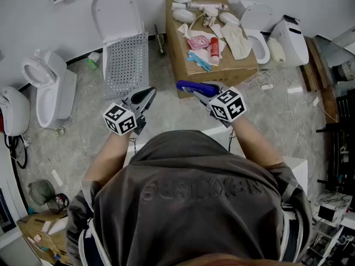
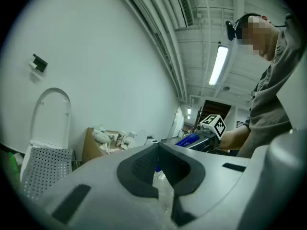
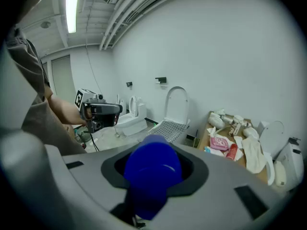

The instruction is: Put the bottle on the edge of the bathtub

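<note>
A blue bottle (image 1: 195, 87) lies roughly level in my right gripper (image 1: 204, 92), out in front of the person's chest. In the right gripper view the bottle (image 3: 152, 169) fills the gap between the pads, its round end towards the camera, and the jaws are shut on it. My left gripper (image 1: 145, 96) hovers to the left at about the same height. Its tips (image 2: 158, 147) meet with nothing between them. A white rim, probably the bathtub (image 1: 294, 168), shows under the person and is mostly hidden by the body.
A cardboard box (image 1: 180, 49) with toiletries on top stands ahead. A white perforated panel (image 1: 126, 65) leans under a toilet lid (image 1: 113, 10). Toilets stand at the left (image 1: 52, 87) and the right (image 1: 260, 29). Shelving and clutter (image 1: 338, 121) line the right side.
</note>
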`<action>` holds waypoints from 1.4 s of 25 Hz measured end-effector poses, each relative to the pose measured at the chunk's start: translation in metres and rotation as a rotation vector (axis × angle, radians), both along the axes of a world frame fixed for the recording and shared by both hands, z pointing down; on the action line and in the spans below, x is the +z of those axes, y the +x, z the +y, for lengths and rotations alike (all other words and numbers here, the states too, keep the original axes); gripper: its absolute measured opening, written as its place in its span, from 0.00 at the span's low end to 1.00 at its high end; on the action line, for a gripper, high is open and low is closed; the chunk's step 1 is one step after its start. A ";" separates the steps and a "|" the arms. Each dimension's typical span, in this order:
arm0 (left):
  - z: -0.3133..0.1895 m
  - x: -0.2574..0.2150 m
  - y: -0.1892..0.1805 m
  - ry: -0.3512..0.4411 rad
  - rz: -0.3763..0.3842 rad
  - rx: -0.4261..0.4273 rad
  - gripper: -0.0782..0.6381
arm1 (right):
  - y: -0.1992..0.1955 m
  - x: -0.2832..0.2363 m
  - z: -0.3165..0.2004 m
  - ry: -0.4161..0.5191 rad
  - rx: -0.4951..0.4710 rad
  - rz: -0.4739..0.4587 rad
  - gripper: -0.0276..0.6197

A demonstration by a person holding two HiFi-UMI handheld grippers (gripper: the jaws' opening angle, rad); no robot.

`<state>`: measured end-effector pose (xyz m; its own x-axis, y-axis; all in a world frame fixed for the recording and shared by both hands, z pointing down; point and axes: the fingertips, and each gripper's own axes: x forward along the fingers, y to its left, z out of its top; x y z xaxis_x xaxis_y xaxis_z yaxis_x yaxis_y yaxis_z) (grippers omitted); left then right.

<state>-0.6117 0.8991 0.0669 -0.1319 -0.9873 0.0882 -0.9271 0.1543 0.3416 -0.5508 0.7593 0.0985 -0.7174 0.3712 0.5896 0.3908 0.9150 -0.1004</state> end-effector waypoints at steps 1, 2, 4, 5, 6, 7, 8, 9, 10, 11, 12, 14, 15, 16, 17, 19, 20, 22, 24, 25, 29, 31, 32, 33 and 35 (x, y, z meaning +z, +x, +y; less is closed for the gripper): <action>-0.001 0.000 0.001 -0.001 0.001 0.000 0.12 | 0.000 0.000 -0.001 0.000 -0.001 0.000 0.25; -0.002 0.001 0.001 -0.003 0.001 0.000 0.12 | 0.001 0.000 -0.002 -0.001 -0.003 0.000 0.25; -0.005 0.001 0.003 -0.005 0.000 -0.001 0.12 | 0.001 0.000 -0.004 -0.003 -0.005 0.000 0.25; -0.007 0.001 0.003 -0.006 -0.001 -0.003 0.12 | 0.002 0.000 -0.006 -0.004 -0.005 0.001 0.25; -0.009 0.000 0.005 -0.005 -0.002 -0.006 0.12 | 0.002 0.000 -0.008 -0.007 -0.004 0.002 0.25; -0.011 0.000 0.007 -0.004 -0.003 -0.011 0.12 | 0.003 0.000 -0.010 -0.011 -0.003 0.002 0.25; -0.012 -0.001 0.009 -0.002 -0.005 -0.019 0.12 | 0.004 0.000 -0.013 -0.014 -0.005 0.003 0.25; -0.014 -0.001 0.012 0.000 -0.006 -0.029 0.12 | 0.006 0.000 -0.015 -0.017 -0.009 0.004 0.25; -0.015 -0.002 0.016 0.002 -0.007 -0.041 0.12 | 0.008 0.000 -0.017 -0.017 -0.016 0.004 0.25; -0.017 -0.003 0.019 0.005 -0.007 -0.053 0.12 | 0.010 -0.001 -0.019 -0.015 -0.026 0.003 0.25; -0.019 -0.004 0.022 0.007 -0.007 -0.066 0.12 | 0.012 -0.002 -0.021 -0.013 -0.038 0.001 0.25; -0.023 -0.005 0.027 0.015 -0.004 -0.088 0.12 | 0.017 -0.005 -0.024 -0.010 -0.065 -0.004 0.25; -0.026 -0.005 0.030 0.021 0.000 -0.095 0.12 | 0.019 -0.006 -0.024 -0.010 -0.078 -0.007 0.25; -0.028 -0.005 0.031 0.028 0.005 -0.099 0.12 | 0.021 -0.006 -0.025 -0.011 -0.088 -0.009 0.25; -0.029 -0.005 0.032 0.033 0.010 -0.097 0.12 | 0.022 -0.006 -0.025 -0.015 -0.093 -0.012 0.25; -0.029 -0.003 0.028 0.035 0.015 -0.073 0.12 | 0.019 -0.005 -0.023 -0.028 -0.079 -0.013 0.25; -0.029 -0.001 0.025 0.033 0.014 -0.052 0.12 | 0.017 -0.004 -0.021 -0.033 -0.066 -0.013 0.25; -0.025 0.006 0.017 0.023 0.007 -0.009 0.12 | 0.014 -0.002 -0.016 -0.043 -0.038 -0.013 0.25; -0.022 0.013 0.008 0.010 -0.002 0.025 0.12 | 0.013 -0.004 -0.011 -0.055 -0.022 -0.022 0.25; -0.024 0.015 0.004 0.007 -0.004 0.039 0.12 | 0.013 -0.006 -0.011 -0.058 -0.016 -0.030 0.25; -0.058 0.021 0.009 0.004 0.013 0.110 0.12 | 0.034 -0.011 -0.037 -0.054 0.051 -0.031 0.25; -0.084 0.023 0.023 0.003 0.005 0.154 0.12 | 0.051 -0.009 -0.061 -0.052 0.082 -0.030 0.25; -0.100 0.024 0.030 0.001 -0.002 0.172 0.12 | 0.059 -0.008 -0.076 -0.052 0.098 -0.035 0.25; -0.118 0.025 0.036 -0.002 -0.008 0.188 0.12 | 0.067 -0.006 -0.094 -0.053 0.114 -0.040 0.25; -0.158 0.031 0.055 -0.008 -0.018 0.211 0.12 | 0.088 0.001 -0.135 -0.056 0.141 -0.050 0.25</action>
